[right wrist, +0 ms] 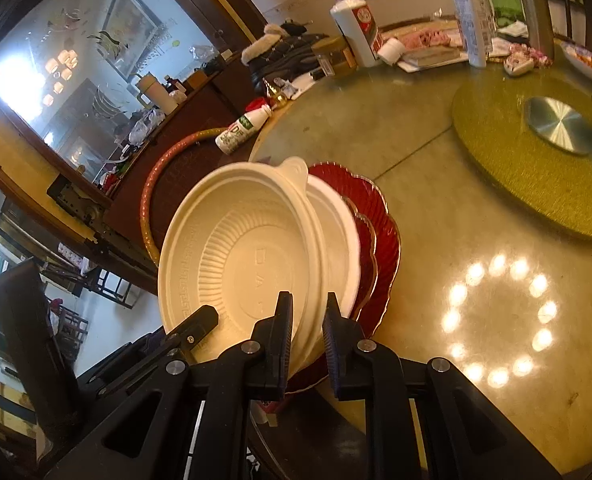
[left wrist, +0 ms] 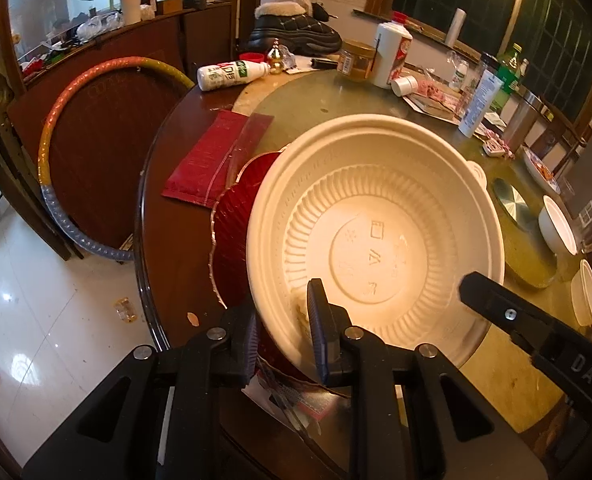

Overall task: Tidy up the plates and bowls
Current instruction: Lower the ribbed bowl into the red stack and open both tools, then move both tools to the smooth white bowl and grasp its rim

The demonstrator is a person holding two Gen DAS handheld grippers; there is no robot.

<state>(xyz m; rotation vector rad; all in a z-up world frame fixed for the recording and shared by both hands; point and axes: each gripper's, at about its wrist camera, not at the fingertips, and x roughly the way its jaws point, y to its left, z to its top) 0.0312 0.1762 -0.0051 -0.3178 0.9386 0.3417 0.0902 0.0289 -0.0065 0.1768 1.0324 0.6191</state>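
- Bowl (left wrist: 376, 236): cream, round, moulded, with ribbed inner wall, flat embossed base and a small rim tab. It is tilted, nested in a second cream bowl (right wrist: 336, 232), over the near edge of the table (right wrist: 436, 208).
- Plates (right wrist: 380, 236): red, ribbed, scalloped, gold-edged; stacked under the bowls.
- Left gripper (left wrist: 284, 332): black ridged pads closed on the bowl's near rim.
- Right gripper (right wrist: 308, 340): pads straddle the rim on the bowl's right side; contact cannot be confirmed.
- Table: round, glossy, with a green-gold turntable (right wrist: 536, 160) at far right.
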